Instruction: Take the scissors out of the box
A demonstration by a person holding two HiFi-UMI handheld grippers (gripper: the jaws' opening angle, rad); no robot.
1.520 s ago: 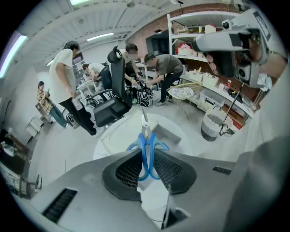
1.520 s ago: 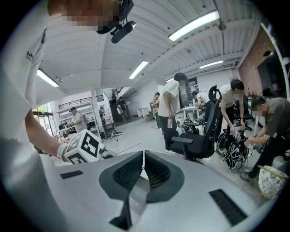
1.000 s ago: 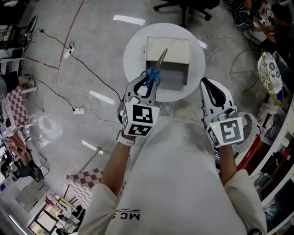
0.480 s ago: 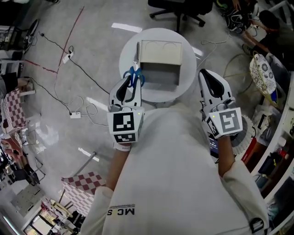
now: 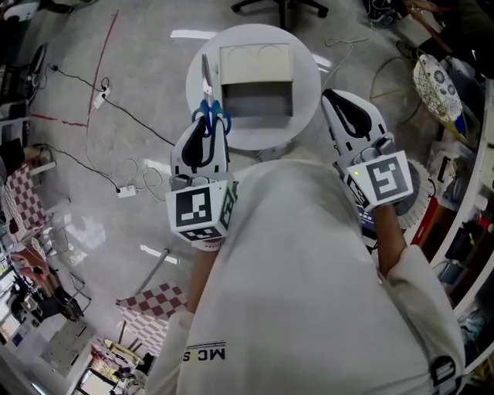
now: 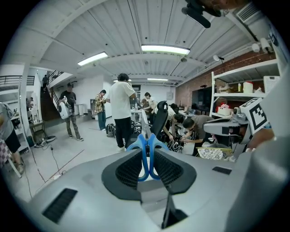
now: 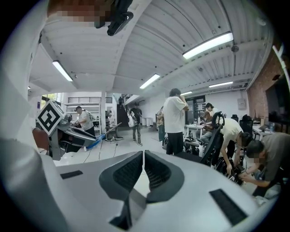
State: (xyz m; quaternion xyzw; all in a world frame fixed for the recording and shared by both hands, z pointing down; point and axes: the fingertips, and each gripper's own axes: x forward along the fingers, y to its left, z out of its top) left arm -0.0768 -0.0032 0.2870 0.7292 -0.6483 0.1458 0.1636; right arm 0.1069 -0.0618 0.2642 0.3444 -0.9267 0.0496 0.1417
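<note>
The scissors (image 5: 209,108) have blue handles and grey blades that point away from me. My left gripper (image 5: 207,129) is shut on the handles and holds them over the left edge of the round white table (image 5: 310,65). In the left gripper view the blue handles (image 6: 146,152) sit pinched between the dark pads. The open grey box (image 5: 256,96) stands on the table, to the right of the scissors. My right gripper (image 5: 340,106) hovers at the table's right edge, shut and empty; in its own view the right gripper (image 7: 143,164) has its pads pressed together.
Black cables and a power strip (image 5: 126,190) lie on the floor to the left. A chair base (image 5: 278,6) stands beyond the table. Shelving and clutter (image 5: 463,231) line the right side. Several people (image 6: 121,113) stand further off in the room.
My left gripper has carried the scissors leftward, from above the box to the table's left edge, and the blades have swung from tilting right to pointing straight ahead. The right gripper stayed shut.
</note>
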